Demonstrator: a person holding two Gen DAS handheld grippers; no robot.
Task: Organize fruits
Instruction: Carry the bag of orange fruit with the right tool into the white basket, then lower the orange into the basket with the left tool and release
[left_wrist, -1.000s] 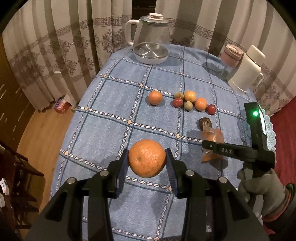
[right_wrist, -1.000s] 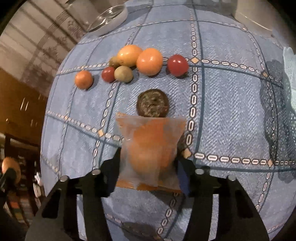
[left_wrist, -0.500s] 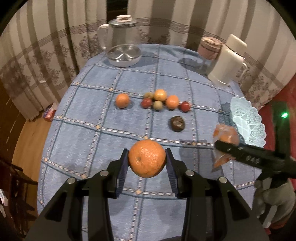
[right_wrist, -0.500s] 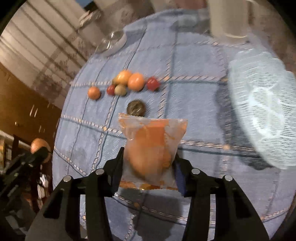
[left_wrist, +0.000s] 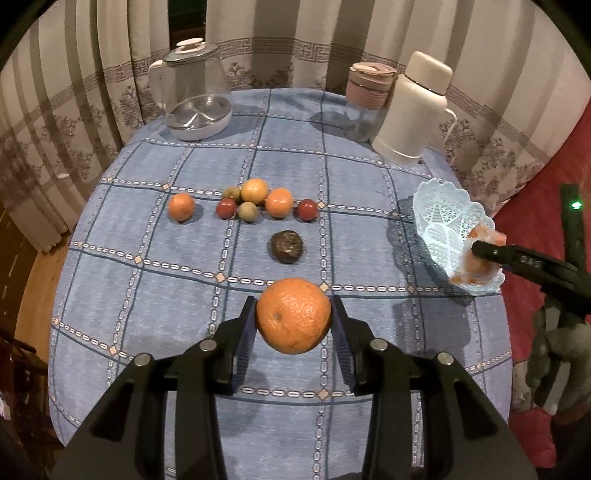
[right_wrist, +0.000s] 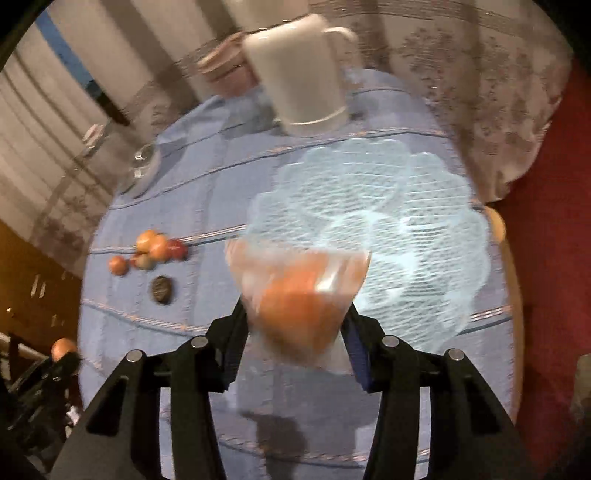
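A: What has changed since a second ago?

B: Your right gripper (right_wrist: 295, 328), its fingers holding the bagged orange fruit (right_wrist: 299, 314), has swung away from the dark fruit (left_wrist: 287, 246) and now hangs over the white lace basket (left_wrist: 439, 210) at the surface's edge.

A: And your left?

B: Your left gripper (left_wrist: 293, 332) still clamps the orange (left_wrist: 293, 315) above the blue checked surface (left_wrist: 155, 280); the row of small fruits (left_wrist: 255, 201) lies untouched.

left gripper (left_wrist: 294, 325) clamps an orange (left_wrist: 293, 314) above the blue tablecloth (left_wrist: 147, 280); right gripper (left_wrist: 476, 254) holds a bagged fruit (left_wrist: 480, 236) over the lace basket (left_wrist: 443, 218).
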